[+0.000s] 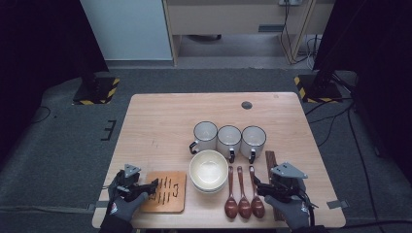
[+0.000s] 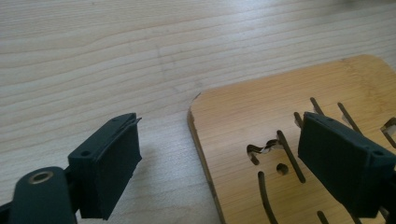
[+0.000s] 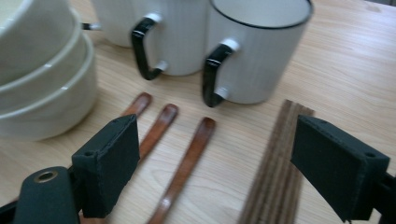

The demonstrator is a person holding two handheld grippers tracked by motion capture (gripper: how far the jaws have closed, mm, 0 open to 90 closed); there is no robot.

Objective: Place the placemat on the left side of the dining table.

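pale wood tabletop from the high view: the left gripper sits at the near-left corner, its fingers released over the left edge of a slotted bamboo board that lies close to the tabletop's front edge. stacked cream bowls stand just beside the board's right side, three white mugs behind them, three wooden spoons to their right. the right gripper hovers beside the spoons, near dark wooden strips. the far and left parts of the tabletop lie bare.

left gripper view: one finger hangs over bare wood, the other over the board; the board's rounded edge runs between them, untouched.

right gripper view: fingers spread apart, gripping nothing, with spoon handles and strips in the gap.
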